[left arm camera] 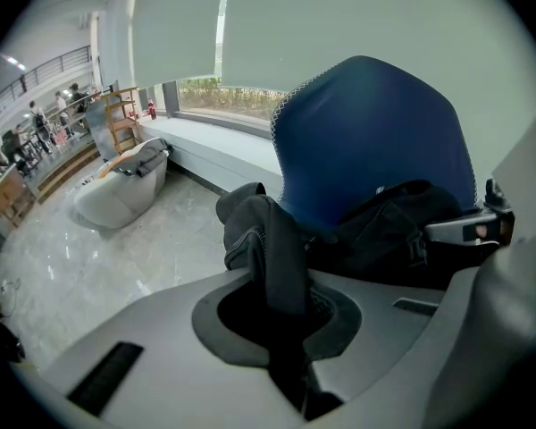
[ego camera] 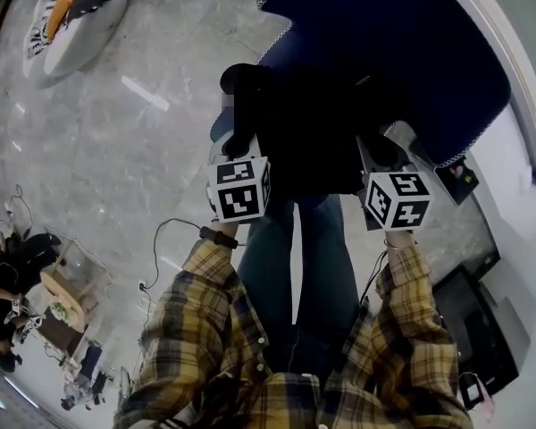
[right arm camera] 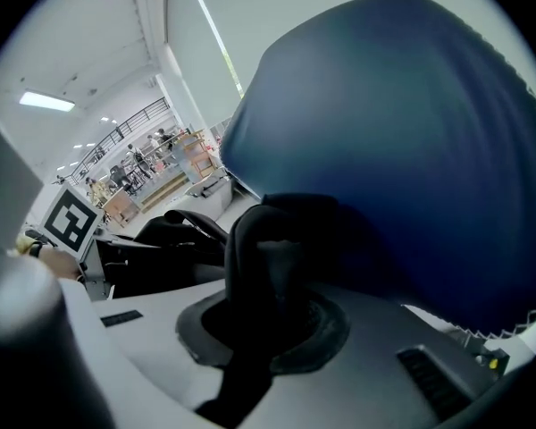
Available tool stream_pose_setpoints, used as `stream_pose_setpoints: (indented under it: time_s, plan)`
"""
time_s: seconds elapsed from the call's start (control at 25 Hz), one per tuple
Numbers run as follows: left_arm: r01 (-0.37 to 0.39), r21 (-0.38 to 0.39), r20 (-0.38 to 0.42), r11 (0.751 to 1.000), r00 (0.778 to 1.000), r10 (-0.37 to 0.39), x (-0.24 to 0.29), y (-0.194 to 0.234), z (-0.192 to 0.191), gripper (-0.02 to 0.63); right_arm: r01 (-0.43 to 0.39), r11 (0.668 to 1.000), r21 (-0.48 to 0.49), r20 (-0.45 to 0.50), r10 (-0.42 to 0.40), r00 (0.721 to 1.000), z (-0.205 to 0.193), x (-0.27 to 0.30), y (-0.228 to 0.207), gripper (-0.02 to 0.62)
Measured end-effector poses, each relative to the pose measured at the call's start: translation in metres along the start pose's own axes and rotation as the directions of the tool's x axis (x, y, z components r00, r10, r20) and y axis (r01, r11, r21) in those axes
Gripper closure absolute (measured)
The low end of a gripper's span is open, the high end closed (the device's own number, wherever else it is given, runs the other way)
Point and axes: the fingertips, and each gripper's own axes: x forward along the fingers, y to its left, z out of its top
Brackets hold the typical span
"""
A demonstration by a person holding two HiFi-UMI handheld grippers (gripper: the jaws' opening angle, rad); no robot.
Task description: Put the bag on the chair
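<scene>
Two grippers supported the black bag, one at each end, so it hung spread before the blue chair. The jaws of the left gripper and the right gripper were each clamped narrow on a fold of bag fabric.

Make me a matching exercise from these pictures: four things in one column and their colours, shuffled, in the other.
Things:
1. bag
2. chair
3. floor
4. shirt sleeve

Colours:
A. yellow plaid
B. glossy grey
C. black
D. dark blue

Pairs: 1-C, 2-D, 3-B, 4-A
</scene>
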Motion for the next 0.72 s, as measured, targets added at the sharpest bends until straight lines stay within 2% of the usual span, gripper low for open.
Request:
stream_pose_setpoints:
  time_s: [0.16,0.4,0.56,0.72]
  plan:
    - [-0.024,-0.017,0.01,1.0,1.0,0.024,0.009,0.002,-0.003,0.574,-0.002,1.0,-0.014,-0.007,0.002,1.0,-0.004,0.007,-0.004,0.557]
    - [-0.072,-0.043,0.011,0.996,0.997,0.073,0.024,0.013,-0.012,0.572,0.004,0.996,-0.085,-0.045,-0.008,0.999,-0.016,0.018,-0.007,0.551]
    - [-0.062,-0.074,-0.009,0.995,0.998,0.061,0.031,0.018,-0.02,0.572,0.021,0.993,-0.117,-0.067,-0.029,0.997,-0.024,0.026,-0.012,0.545]
    - [-0.062,-0.07,-0.019,0.996,0.998,0.061,0.035,0.017,-0.024,0.572,0.037,0.988,-0.148,-0.091,-0.05,0.995,-0.032,0.031,-0.017,0.545]
